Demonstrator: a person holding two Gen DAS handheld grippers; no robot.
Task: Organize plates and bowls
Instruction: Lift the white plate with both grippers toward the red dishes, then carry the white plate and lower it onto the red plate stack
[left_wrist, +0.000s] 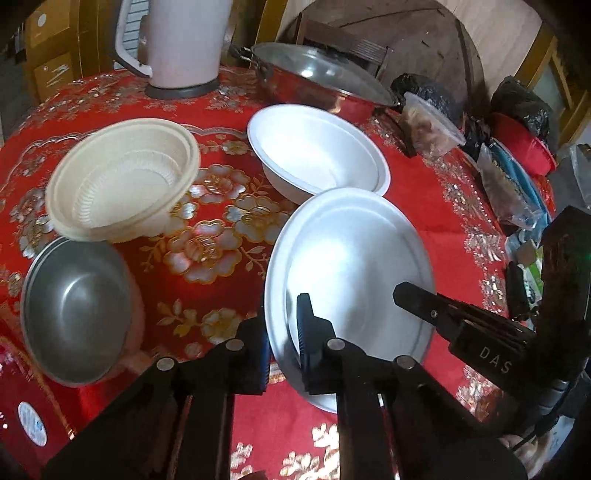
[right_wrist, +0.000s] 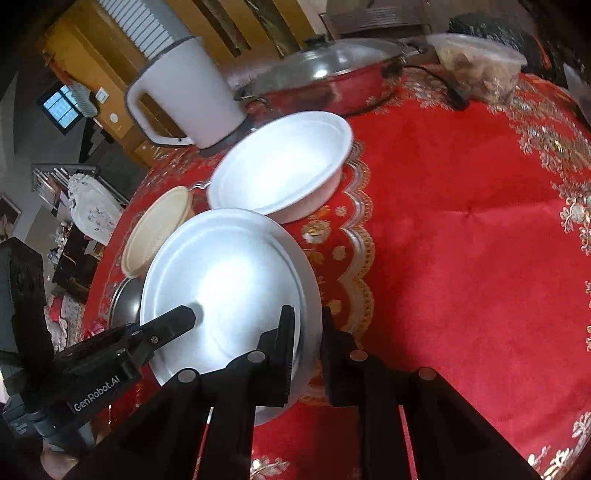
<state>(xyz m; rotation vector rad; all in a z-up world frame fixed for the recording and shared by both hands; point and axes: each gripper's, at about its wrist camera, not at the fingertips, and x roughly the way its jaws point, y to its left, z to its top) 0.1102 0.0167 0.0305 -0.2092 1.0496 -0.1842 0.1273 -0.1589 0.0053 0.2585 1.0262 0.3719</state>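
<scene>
Nearest the left wrist camera, the left gripper (left_wrist: 282, 345) pinches the near-left rim of a silver metal plate (left_wrist: 354, 266), one blue-padded finger under the rim and the other over it, jaws narrowed onto the edge. The right gripper (right_wrist: 308, 347) clamps the opposite rim of that plate (right_wrist: 229, 280) in the same way, one finger above and one outside the edge, so the plate hangs tilted between the two tools above the red floral tablecloth (right_wrist: 461, 240). Each gripper shows in the other's camera, reaching in over the plate's face. Just behind the plate sits a white bowl (left_wrist: 317, 151), its near rim partly hidden by the plate's far edge. To the left a stack of cream plastic bowls (left_wrist: 122, 181) leans tilted, its lower edge touching the rim of a steel bowl (left_wrist: 77, 310) near the table edge. Farther back stand a white electric kettle (left_wrist: 181, 44) and a steel pot with a glass lid (left_wrist: 317, 74); a clear container of food (left_wrist: 428, 125) and dark bags lie at the far right. The right gripper's body reads "DAS" in the left view; the left gripper's body reads "GenRobot.AI" in the right view.
</scene>
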